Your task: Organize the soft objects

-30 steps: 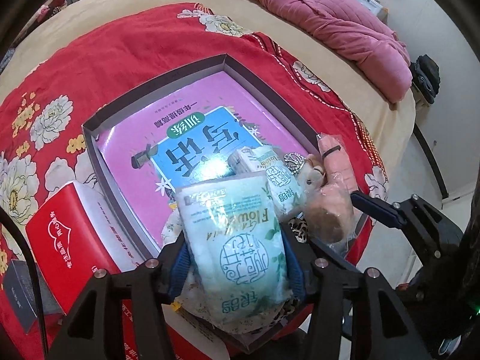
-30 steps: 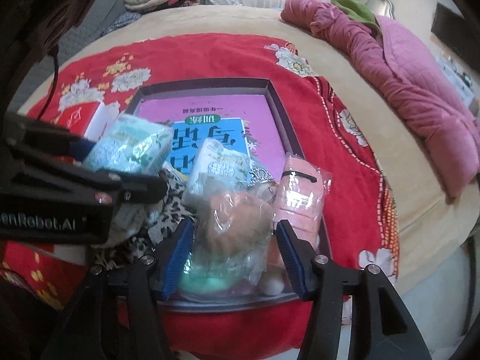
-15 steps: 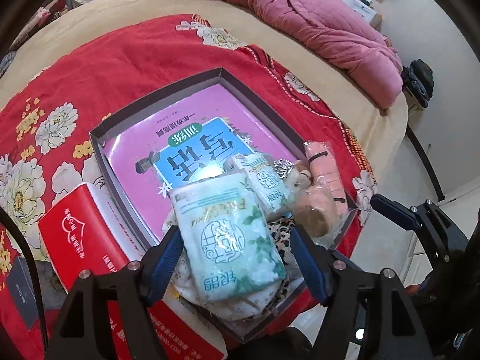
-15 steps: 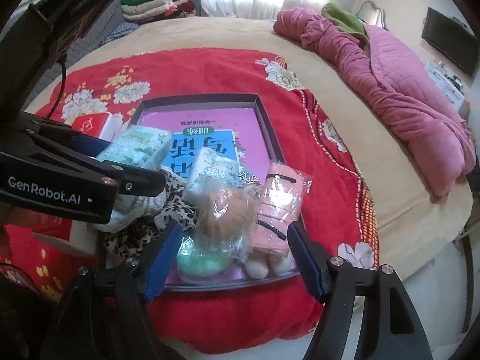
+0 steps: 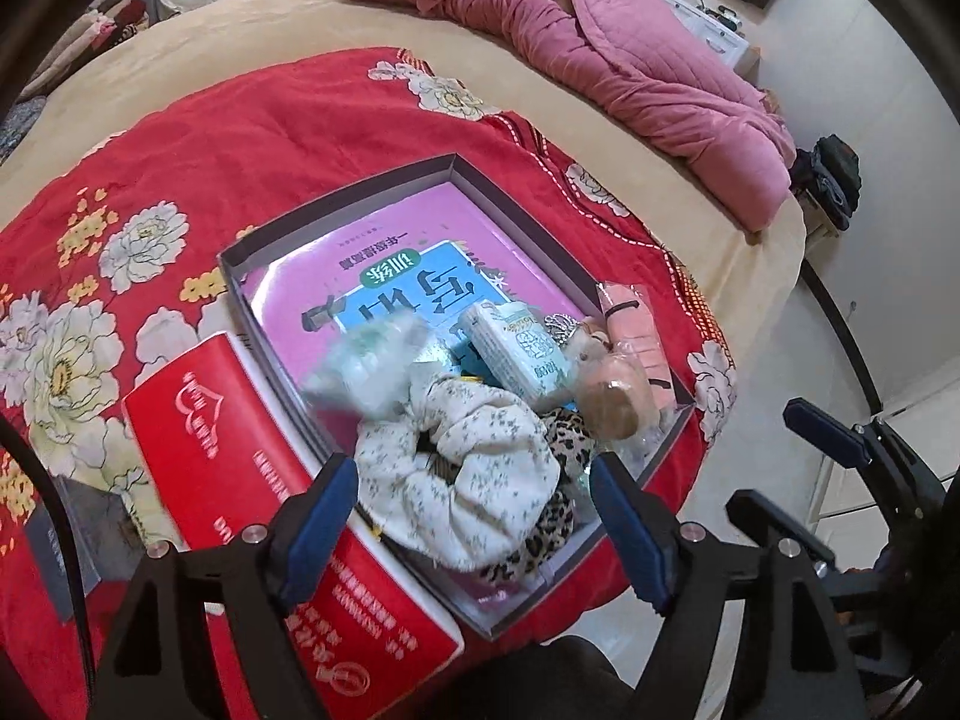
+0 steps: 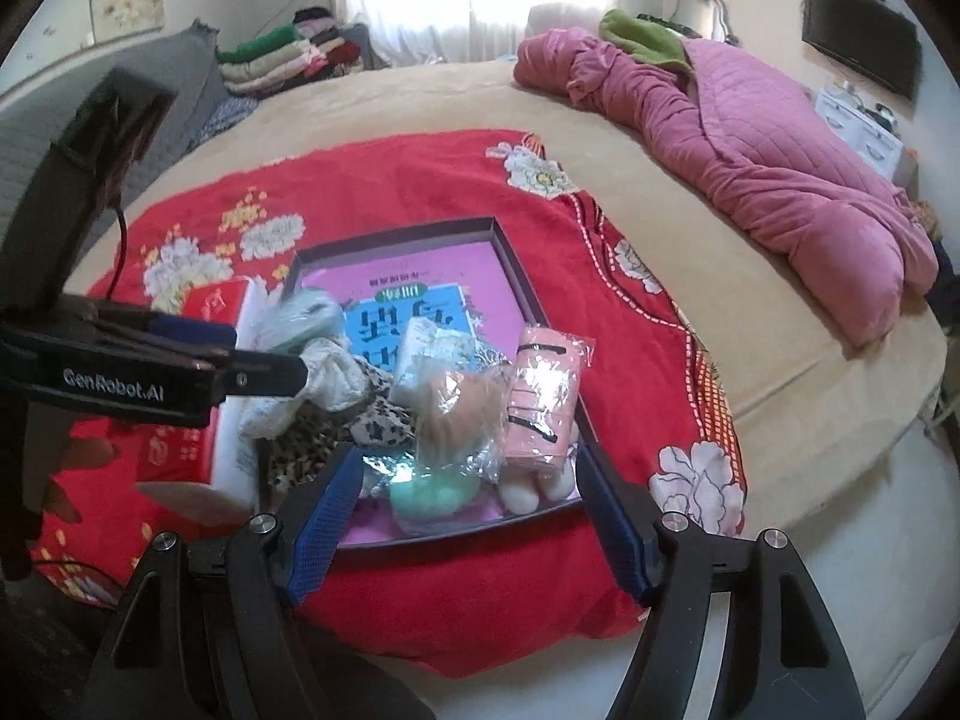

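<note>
Since a second earlier, the pale green tissue pack (image 5: 369,369) had left the left tongs (image 5: 474,501) and lay blurred inside the dark shallow box (image 5: 336,204), beside the red carton (image 5: 240,480). Both tongs had lifted away from the pile. The left tongs' blue-padded jaws were opening with nothing between them, hovering over a crumpled cream floral cloth (image 5: 462,468) and a leopard-print fabric (image 5: 552,516). The right tongs (image 6: 465,516) were spread wide and empty, above a crinkly clear bag holding a brown plush toy (image 6: 459,405) and a soft mint-green lump (image 6: 432,495).

The left wrist view alone showed the red carton's long printed face, a second, smaller tissue pack (image 5: 519,354) lying clearly across a glossy pink and blue book cover (image 5: 384,276), and the right tongs' black arm at the frame's right edge. The right wrist view alone showed the mint lump, two round white plush feet (image 6: 534,489) under a pink item wrapped in shiny film (image 6: 543,402), the left tongs' black body from the side, a bright window and a stack of folded clothes (image 6: 282,57).

The box sat on a red blanket with white flowers (image 6: 420,192), spread over a beige bed (image 6: 720,276) with a quilted pink comforter (image 6: 780,162) bunched along it.
</note>
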`<state>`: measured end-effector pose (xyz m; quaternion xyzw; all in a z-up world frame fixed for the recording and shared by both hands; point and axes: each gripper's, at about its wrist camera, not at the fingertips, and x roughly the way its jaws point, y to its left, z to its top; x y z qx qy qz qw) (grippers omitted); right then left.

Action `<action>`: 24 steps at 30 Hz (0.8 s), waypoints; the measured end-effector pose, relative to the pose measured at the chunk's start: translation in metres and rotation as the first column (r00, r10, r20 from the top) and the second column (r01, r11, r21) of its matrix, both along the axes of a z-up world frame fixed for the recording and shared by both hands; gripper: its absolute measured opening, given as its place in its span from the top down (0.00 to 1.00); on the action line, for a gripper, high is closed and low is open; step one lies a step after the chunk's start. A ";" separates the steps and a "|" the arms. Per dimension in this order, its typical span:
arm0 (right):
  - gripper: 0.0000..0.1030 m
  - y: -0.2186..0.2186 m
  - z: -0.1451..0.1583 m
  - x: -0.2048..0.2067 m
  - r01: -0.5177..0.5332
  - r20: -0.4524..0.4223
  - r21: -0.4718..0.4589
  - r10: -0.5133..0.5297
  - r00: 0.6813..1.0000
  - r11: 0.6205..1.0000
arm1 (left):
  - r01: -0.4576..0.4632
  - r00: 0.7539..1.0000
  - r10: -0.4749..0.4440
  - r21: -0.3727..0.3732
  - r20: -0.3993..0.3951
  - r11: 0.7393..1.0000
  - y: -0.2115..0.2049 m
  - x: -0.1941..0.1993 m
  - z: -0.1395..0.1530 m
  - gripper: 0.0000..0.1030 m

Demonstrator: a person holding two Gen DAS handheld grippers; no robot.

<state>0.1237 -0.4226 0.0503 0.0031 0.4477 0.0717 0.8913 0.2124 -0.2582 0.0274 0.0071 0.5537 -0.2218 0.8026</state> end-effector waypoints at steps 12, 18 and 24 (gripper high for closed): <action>0.27 0.007 0.041 -0.031 0.085 0.050 0.045 -0.087 0.995 0.995 | -0.049 0.995 0.050 -0.011 0.092 0.999 0.032 -0.047 0.035 0.21; 0.27 0.010 0.048 -0.047 0.147 0.045 0.069 -0.151 0.988 0.987 | -0.062 0.988 0.062 -0.004 0.140 0.998 0.044 -0.070 0.053 0.21; 0.27 0.020 0.054 -0.065 0.190 0.019 0.115 -0.193 0.981 0.975 | -0.088 0.981 0.084 0.013 0.175 0.996 0.060 -0.095 0.062 0.20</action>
